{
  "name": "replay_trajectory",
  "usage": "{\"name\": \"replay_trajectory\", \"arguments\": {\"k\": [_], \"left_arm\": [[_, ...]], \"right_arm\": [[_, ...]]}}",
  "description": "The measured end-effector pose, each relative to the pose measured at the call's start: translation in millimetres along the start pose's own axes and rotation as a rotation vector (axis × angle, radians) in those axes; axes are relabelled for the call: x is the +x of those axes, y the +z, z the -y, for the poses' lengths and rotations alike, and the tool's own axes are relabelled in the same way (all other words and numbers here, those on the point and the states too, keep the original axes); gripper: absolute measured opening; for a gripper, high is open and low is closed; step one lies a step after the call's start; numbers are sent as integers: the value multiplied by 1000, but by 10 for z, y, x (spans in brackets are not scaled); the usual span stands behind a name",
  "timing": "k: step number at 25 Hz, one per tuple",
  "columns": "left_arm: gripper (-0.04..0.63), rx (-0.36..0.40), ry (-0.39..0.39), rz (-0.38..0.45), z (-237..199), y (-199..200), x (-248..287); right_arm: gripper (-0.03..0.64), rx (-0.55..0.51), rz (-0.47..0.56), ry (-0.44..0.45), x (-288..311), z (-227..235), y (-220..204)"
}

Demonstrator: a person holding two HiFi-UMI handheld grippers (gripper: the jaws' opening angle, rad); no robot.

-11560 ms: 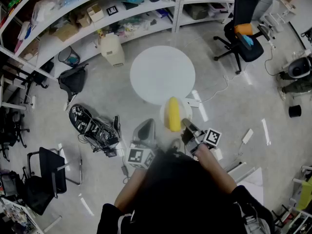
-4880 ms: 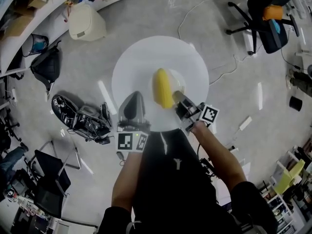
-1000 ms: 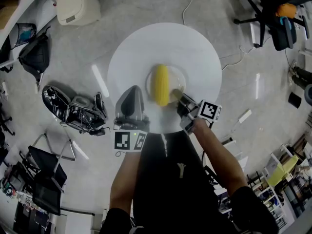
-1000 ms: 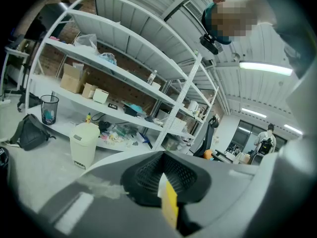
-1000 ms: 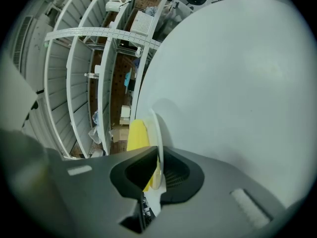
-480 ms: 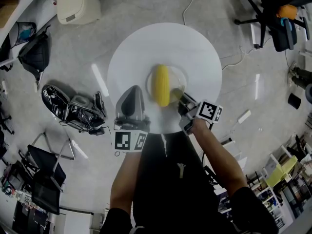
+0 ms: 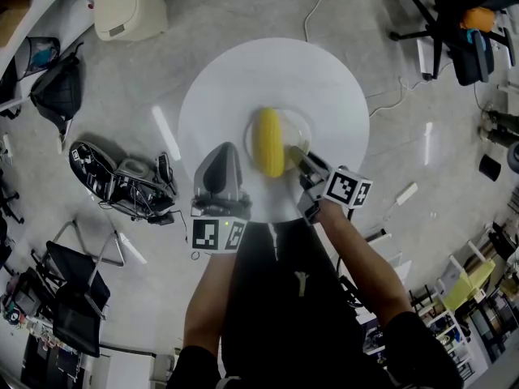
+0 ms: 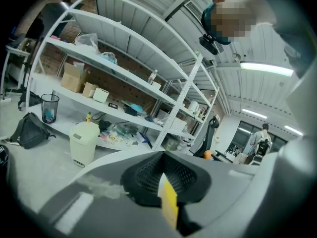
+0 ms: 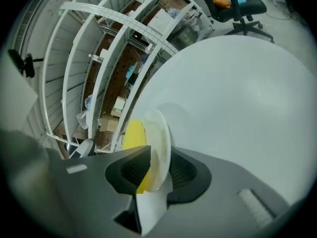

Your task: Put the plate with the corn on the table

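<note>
The yellow corn point(image 7: 269, 141) lies on a clear plate point(image 7: 299, 126), which rests near the middle of the round white table point(image 7: 243, 79). My right gripper point(image 7: 298, 158) is at the plate's near right rim. Its jaws have just been opening and stand open. In the right gripper view the plate's rim point(image 9: 163, 142) is still between the jaws of the right gripper point(image 9: 156, 170), with the corn point(image 9: 132, 133) behind it. My left gripper point(image 7: 221, 154) hovers over the table's near left edge, apart from the plate. In the left gripper view that gripper point(image 8: 166, 183) is shut and holds nothing.
On the floor around the table are a white bin point(image 7: 128, 10), a black bag point(image 7: 57, 87), a device with tangled cables point(image 7: 130, 189) and an office chair point(image 7: 466, 35). Long white shelves point(image 8: 114, 78) with boxes run behind the table.
The right gripper's jaws have parted around the plate's rim and the gripper has rolled a little. The plate, the corn and the left gripper stay where they were.
</note>
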State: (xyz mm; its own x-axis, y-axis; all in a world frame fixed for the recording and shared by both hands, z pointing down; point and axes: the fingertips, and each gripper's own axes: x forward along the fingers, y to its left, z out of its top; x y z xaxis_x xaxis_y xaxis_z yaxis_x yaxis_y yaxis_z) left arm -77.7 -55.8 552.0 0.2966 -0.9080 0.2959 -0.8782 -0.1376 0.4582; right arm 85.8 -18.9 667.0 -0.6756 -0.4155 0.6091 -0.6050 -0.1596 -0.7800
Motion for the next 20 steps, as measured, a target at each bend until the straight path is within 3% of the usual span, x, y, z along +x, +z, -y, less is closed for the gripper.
{"name": "replay_trajectory", "arguments": {"k": [12,20], "left_arm": [[2,-4,3,-6,-7,-43,-21],[3,-5,-1,-6,7,-55,-24]], "right_arm": [[138,-164,-17,-84,-44,26,29],[150,-235,-43,-94,-59,36,11]]}}
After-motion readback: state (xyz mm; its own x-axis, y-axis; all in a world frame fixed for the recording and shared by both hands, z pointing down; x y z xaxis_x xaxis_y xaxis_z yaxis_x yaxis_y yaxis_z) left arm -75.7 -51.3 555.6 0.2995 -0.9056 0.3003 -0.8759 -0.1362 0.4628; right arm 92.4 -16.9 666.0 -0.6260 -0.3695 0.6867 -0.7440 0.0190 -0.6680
